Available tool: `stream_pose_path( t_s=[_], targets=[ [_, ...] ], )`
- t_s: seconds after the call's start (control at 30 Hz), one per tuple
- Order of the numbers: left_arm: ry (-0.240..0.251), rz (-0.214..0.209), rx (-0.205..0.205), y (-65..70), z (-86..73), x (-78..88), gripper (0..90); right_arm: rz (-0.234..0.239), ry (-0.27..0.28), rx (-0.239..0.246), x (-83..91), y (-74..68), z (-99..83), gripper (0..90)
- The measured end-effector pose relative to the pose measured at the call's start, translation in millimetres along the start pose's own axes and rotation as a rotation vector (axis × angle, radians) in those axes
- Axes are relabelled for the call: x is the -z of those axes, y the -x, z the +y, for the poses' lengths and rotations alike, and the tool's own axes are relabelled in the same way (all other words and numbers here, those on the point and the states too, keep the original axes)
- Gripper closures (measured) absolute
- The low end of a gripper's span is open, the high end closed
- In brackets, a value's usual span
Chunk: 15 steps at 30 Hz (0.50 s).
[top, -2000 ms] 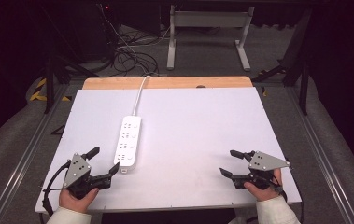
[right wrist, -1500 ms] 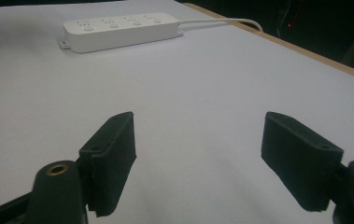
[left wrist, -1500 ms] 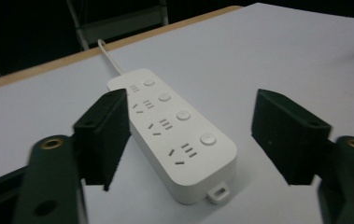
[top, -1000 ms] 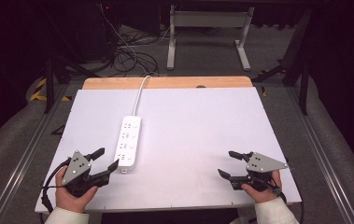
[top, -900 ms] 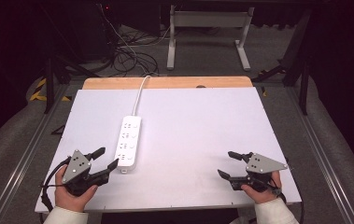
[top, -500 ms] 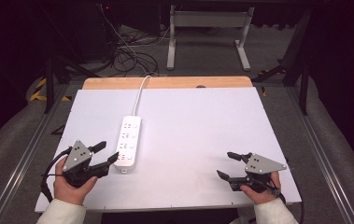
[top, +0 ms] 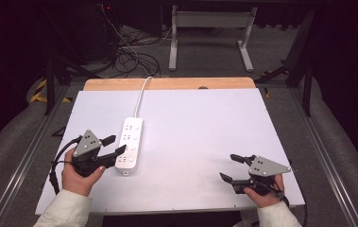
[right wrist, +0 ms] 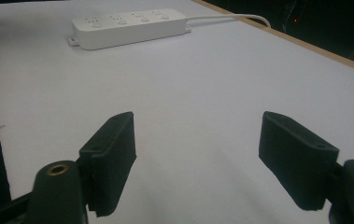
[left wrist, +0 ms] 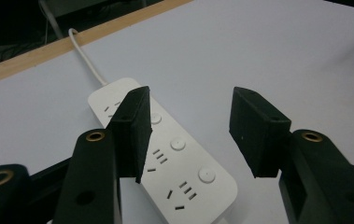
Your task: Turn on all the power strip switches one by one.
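High view, left to right: left gripper [top: 112,145] sits at the near left of the white surface [top: 205,123], jaws apart, nothing between them, tips just beside the near end of the white power strip [top: 130,144]. The strip lies flat, left of centre, long axis running away from the person, and its white cord [top: 141,95] leaves the far end and goes over the wooden back edge [top: 167,83]. Left gripper view puts the strip [left wrist: 165,154] right under and between the open jaws, socket slots and round buttons [left wrist: 207,175] facing up. Right gripper [top: 233,168] hovers at the near right, well apart from the strip, jaws also wide apart and empty; in the right gripper view the strip [right wrist: 128,25] lies far off across bare surface. Handling guess: rigid plastic shell, light, won't deform, but smooth and glossy, so it may slip under a shallow pinch. Cord is the soft part; it will drag and may pivot the strip if only one end is lifted. Best hold looks like across the narrow width, jaws on the two long side walls near the near end, pads square to the sides and clear of the buttons. Small mounting tab [top: 125,172] at the near end looks too thin for a reliable pinch. A pure push or slide should be easy on this surface.
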<state>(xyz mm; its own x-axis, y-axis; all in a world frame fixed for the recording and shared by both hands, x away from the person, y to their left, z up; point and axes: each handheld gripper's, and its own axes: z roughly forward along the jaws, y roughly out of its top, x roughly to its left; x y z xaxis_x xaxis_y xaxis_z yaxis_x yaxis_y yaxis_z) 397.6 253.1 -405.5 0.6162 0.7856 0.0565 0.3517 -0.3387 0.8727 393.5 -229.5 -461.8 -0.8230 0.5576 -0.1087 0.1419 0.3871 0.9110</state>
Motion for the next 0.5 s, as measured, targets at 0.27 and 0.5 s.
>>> stream_pose_path(
  t_s=[0.27, 0.5],
  targets=[
    [-0.046, -0.014, -0.001, -0.2, 7.0, -15.2, 51.5, -0.001, 0.004, 0.001, 0.5, 0.7, -0.2, 28.0],
    [-0.095, -0.057, 0.017, -2.9, 7.3, -18.6, 67.7, 0.008, -0.002, -0.002, 0.6, 0.9, -0.6, 28.0]
  ],
)
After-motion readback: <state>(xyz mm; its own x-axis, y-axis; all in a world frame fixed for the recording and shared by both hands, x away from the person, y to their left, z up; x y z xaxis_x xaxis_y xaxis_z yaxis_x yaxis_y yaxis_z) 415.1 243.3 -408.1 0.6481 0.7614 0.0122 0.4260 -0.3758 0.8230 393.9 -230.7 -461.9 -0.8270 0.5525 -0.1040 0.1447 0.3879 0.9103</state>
